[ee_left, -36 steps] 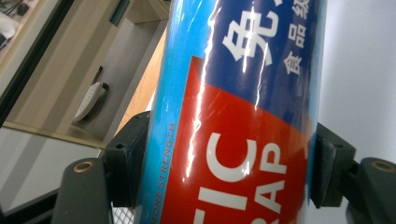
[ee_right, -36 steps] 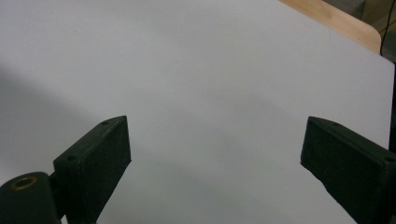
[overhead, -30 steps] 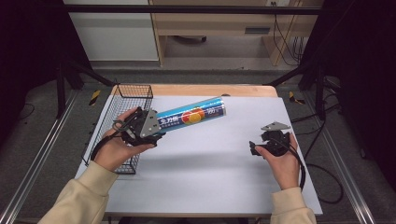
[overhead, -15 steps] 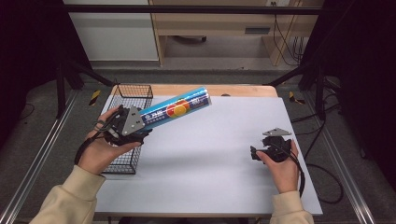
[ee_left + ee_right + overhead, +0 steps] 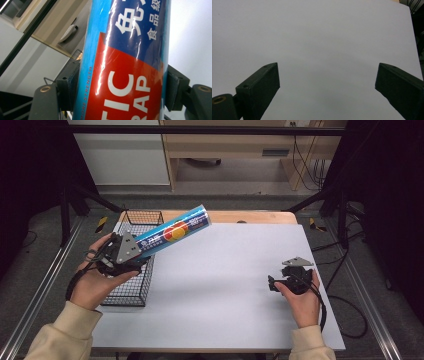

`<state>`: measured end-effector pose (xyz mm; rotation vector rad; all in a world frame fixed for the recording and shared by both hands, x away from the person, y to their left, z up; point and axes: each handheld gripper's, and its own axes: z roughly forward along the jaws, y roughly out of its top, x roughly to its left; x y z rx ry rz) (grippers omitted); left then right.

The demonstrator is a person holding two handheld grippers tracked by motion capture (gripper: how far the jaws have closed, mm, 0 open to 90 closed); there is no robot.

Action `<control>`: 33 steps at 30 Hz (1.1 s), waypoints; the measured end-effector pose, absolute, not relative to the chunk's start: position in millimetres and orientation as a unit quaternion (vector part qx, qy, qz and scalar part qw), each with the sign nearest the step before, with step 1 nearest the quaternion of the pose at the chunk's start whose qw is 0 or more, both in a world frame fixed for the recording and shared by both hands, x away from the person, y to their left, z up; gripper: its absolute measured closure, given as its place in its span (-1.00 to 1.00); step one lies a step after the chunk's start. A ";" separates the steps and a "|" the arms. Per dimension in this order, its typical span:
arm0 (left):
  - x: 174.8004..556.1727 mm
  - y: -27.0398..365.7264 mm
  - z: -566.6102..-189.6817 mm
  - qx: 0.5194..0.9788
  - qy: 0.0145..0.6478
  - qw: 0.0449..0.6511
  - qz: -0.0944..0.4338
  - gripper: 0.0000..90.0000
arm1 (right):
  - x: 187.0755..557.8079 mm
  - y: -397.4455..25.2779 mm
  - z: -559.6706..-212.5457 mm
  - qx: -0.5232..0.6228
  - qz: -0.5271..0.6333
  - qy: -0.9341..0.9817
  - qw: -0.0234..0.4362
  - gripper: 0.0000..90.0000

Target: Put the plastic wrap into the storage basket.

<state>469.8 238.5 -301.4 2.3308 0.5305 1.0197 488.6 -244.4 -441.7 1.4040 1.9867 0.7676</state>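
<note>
The left claw pinches 1 end of the plastic-wrap tube, tilted up over the wire basket at the worktop edge; probably light, stiff and glossy-slick, so grip nearer mid-length; the right claw rests spread, empty.

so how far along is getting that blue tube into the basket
Done: the left gripper is shut on the blue tube, lifted off the table. In hand: the tube hangs tilted above the wire basket. Left: lower it in and let go. The right gripper rests open, empty.
</note>
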 end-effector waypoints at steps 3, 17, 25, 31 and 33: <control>469.7 246.6 -302.3 0.862 0.205 0.267 0.380 -0.35 | 488.3 -243.0 -441.7 0.524 0.288 0.746 0.294 -0.87; 459.5 270.5 -309.9 0.854 0.232 0.266 0.381 -0.35 | 488.2 -234.7 -446.6 0.523 0.276 0.751 0.293 -0.88; 450.8 274.1 -313.5 0.852 0.252 0.258 0.379 -0.35 | 487.1 -236.7 -447.0 0.526 0.278 0.749 0.290 -0.87; 445.8 272.0 -313.0 0.844 0.281 0.238 0.390 -0.34 | 486.7 -236.3 -446.1 0.525 0.281 0.750 0.289 -0.86; 445.4 273.0 -312.0 0.840 0.296 0.243 0.385 -0.34 | 487.0 -235.2 -448.2 0.523 0.279 0.754 0.283 -0.85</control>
